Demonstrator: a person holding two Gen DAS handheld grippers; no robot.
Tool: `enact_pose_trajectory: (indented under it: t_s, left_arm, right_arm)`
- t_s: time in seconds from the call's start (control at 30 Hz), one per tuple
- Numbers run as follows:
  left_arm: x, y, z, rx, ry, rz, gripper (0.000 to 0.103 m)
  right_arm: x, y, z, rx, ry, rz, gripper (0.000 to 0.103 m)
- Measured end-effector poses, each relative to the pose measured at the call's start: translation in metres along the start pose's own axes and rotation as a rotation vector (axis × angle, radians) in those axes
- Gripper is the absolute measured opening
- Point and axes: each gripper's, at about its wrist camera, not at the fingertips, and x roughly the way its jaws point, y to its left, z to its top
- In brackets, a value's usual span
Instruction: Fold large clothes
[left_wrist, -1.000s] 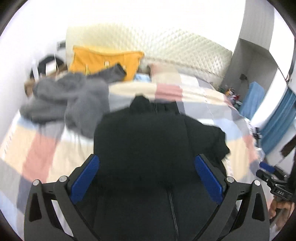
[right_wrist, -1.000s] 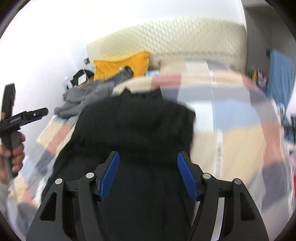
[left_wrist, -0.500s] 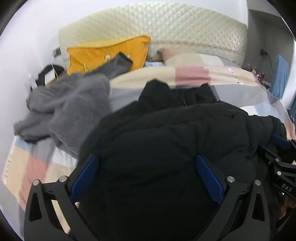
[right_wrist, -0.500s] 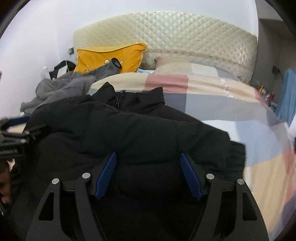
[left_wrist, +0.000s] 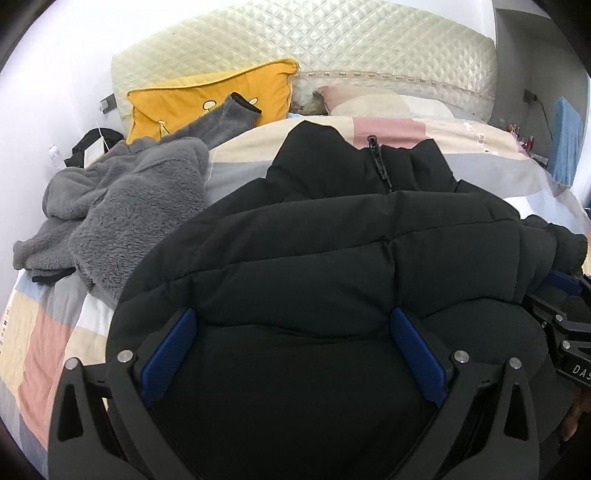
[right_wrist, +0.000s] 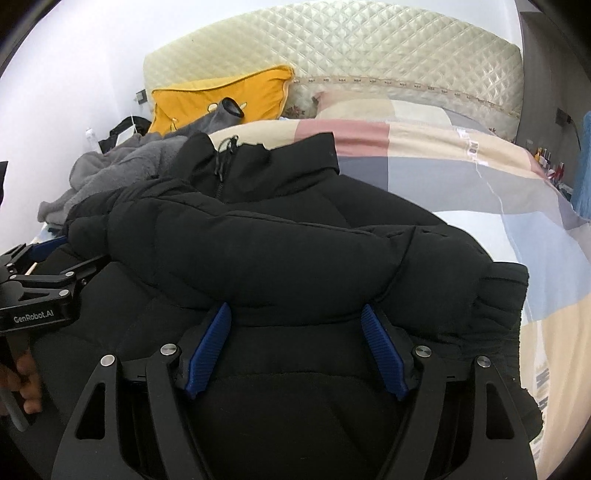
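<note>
A black puffer jacket (left_wrist: 332, 258) lies on the bed with its collar toward the headboard; it also fills the right wrist view (right_wrist: 280, 251). A sleeve is folded across its chest. My left gripper (left_wrist: 291, 332) is open, its blue pads wide apart, low over the jacket's left half. My right gripper (right_wrist: 295, 328) is open over the jacket's right half, with the folded sleeve's edge resting just past its pads. Each gripper shows at the edge of the other's view: the right one (left_wrist: 565, 295) and the left one (right_wrist: 40, 266).
A grey fleece garment (left_wrist: 122, 206) lies heaped on the bed to the left of the jacket. A yellow pillow (left_wrist: 207, 99) leans on the quilted cream headboard (left_wrist: 332, 40). The checked bedspread (right_wrist: 461, 173) lies bare to the right. A wall runs along the left.
Both grippers have dropped lower and moved in toward the jacket. The sleeve that hung off the right side now lies folded across the chest. Both have stayed open.
</note>
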Motion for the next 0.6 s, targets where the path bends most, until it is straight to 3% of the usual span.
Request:
enact_pose_trajectory:
  t_s: [0.37, 0.6]
  left_arm:
    - [0.015, -0.007, 0.003, 0.015, 0.032, 0.039, 0.103]
    - [-0.038, 0.016, -0.005, -0.026, 0.091, -0.006, 0.103]
  right_arm:
    - [0.02, 0.001, -0.002, 0.004, 0.031, -0.016, 0.073]
    - [-0.039, -0.006, -0.007, 0.035, 0.024, 0.031, 0.074]
